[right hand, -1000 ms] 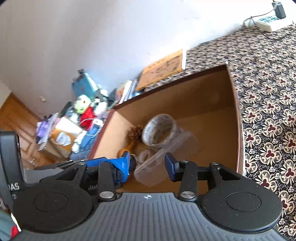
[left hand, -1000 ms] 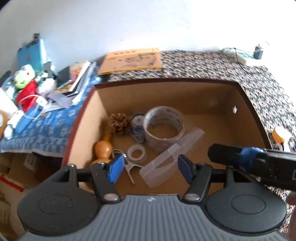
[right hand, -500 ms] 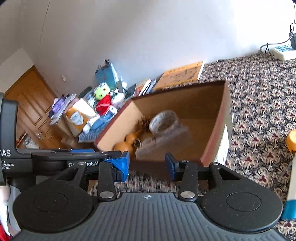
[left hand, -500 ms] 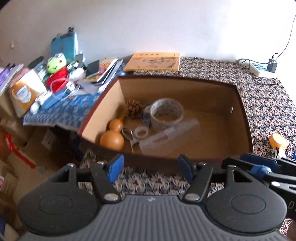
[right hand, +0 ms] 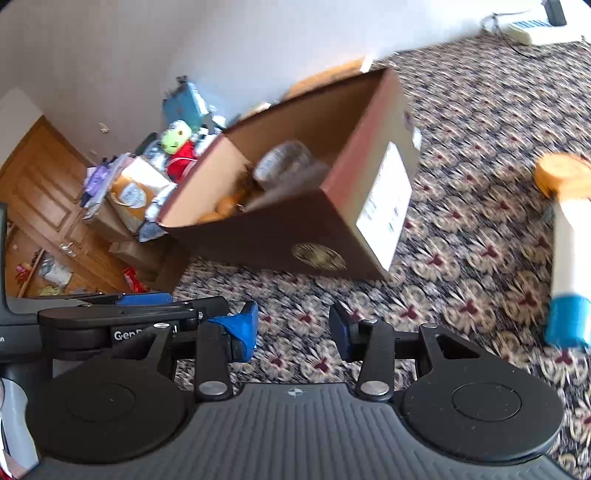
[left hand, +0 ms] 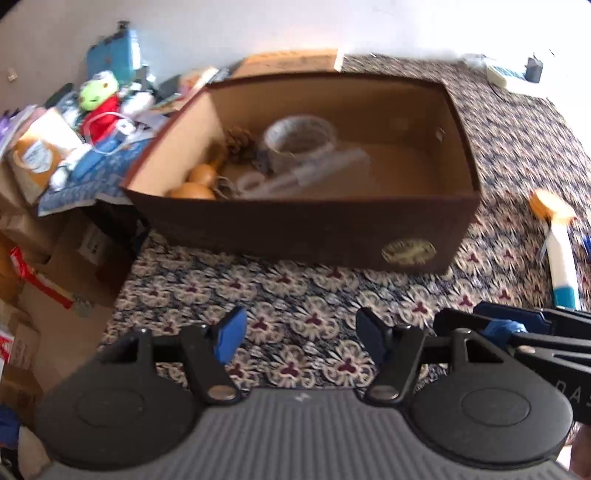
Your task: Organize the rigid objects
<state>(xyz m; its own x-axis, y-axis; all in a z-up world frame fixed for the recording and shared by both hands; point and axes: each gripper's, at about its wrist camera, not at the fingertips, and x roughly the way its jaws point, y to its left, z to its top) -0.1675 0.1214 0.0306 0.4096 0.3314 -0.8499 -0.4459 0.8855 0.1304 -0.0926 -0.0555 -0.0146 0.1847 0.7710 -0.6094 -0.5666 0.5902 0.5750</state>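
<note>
A brown cardboard box [left hand: 295, 229] [right hand: 258, 236] stands on the patterned cloth. Inside it lie a tape roll [left hand: 299, 138] [right hand: 282, 164], a pine cone [left hand: 238, 142], an orange gourd [left hand: 194, 182], scissors and a clear plastic case [left hand: 310, 171]. A white bottle with an orange cap and blue base [left hand: 559, 251] [right hand: 570, 243] lies on the cloth to the right of the box. My left gripper [left hand: 297, 332] is open and empty, low over the cloth in front of the box. My right gripper [right hand: 293, 328] is open and empty too, just right of the left one.
The cloth-covered table [left hand: 314, 295] ends at the left, where cardboard boxes [left hand: 44, 258] stand below. A cluttered pile with a green and red plush toy [left hand: 99, 99] sits left of the box. A power strip [right hand: 532, 27] lies far back right, and a wooden door [right hand: 40, 184] is at the left.
Both grippers have pulled back out of the box toward me and stayed open. The clear plastic case stays in the box. The white bottle has come into view on the right.
</note>
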